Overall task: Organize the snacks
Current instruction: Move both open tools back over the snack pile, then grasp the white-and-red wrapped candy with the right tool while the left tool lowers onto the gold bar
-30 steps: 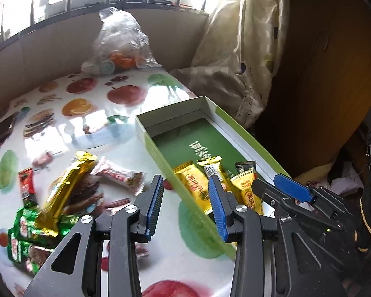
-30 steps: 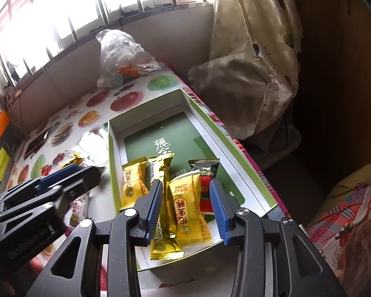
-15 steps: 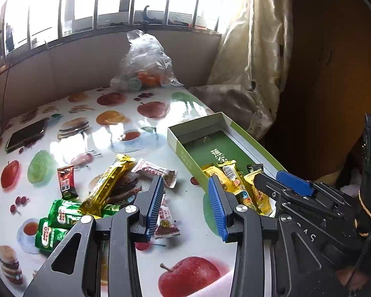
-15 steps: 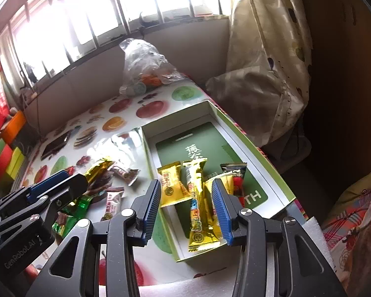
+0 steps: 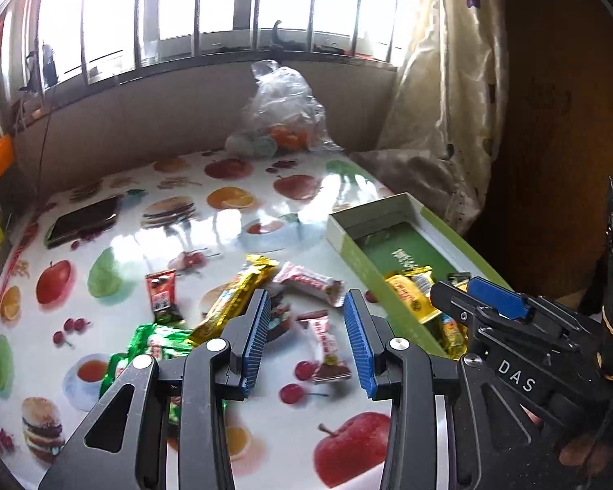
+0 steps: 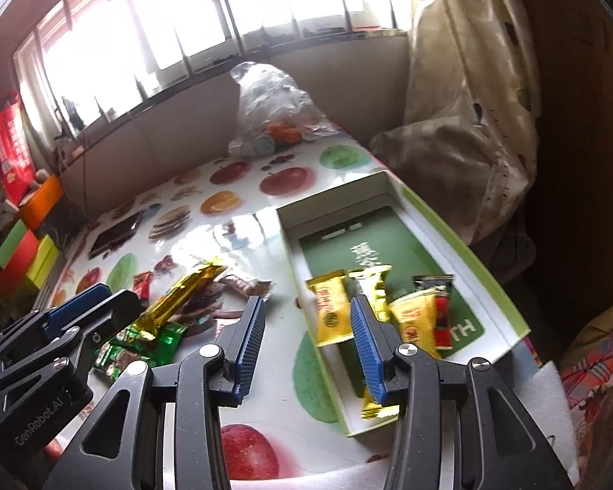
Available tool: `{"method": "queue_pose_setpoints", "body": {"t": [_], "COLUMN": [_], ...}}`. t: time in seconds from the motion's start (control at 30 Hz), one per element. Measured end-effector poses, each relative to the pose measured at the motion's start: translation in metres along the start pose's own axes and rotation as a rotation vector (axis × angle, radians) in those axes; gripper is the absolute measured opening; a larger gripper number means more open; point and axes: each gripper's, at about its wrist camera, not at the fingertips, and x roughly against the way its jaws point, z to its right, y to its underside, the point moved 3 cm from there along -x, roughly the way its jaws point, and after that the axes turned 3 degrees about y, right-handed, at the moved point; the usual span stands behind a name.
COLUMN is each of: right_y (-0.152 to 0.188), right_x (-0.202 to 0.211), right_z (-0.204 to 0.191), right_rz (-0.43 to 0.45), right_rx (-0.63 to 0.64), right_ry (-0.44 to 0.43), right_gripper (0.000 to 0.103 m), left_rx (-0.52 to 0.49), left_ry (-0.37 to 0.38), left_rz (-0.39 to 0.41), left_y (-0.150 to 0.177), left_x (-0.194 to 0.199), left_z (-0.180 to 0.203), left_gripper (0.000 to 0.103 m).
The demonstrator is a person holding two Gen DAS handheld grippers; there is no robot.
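Green-rimmed shallow cardboard box [image 6: 466, 253] lies along the table's right edge, yellow wrappers [image 6: 333, 312] inside; left gripper [image 5: 306, 341] and right gripper [image 6: 306, 347] both gape wide, empty.

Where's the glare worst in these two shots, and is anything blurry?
Right wrist view: the window is blown out white, and a bright reflection washes the tablecloth; the yellow snack packets in the green box look slightly smeared. Left wrist view: the window is less washed out, glare patches sit on the tablecloth, and the edges bend from the fisheye.

The right tongs [image 6: 306, 343] hide part of the long gold bar [image 6: 372, 326].
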Motion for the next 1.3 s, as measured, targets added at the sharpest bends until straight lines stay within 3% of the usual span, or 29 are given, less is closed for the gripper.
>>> {"method": "queue_pose_setpoints", "body": {"t": [0.43, 0.77, 0.83, 1.3], "right_y": [0.0, 0.004, 0.007, 0.027], "right_x": [-0.021, -0.049, -0.055, -0.096], "right_z": [-0.044, -0.065, -0.067, -0.075], "right_rz": [-0.036, -0.102, -0.121, -0.228], "right_rx": [0.086, 0.168, 0.169, 0.191], "right_ry": [-0.076, -0.098, -0.084, -0.02], "right_gripper": [0.043, 0.043, 0.043, 0.044], "left_rx": [0.08, 0.162, 0.17, 0.193], "left_ry": [-0.061, -0.066, -0.09, -0.061], "left_rz": [-0.019, -0.025, -0.025, -0.083], "left_y": [0.012, 0.018, 0.019, 0.026], "left_x": [0.0, -0.001, -0.003, -0.029], "left_z": [-0.05, -0.096, -0.102, -0.113], "left_gripper": [0.039, 0.039, 0.039, 0.039]}}
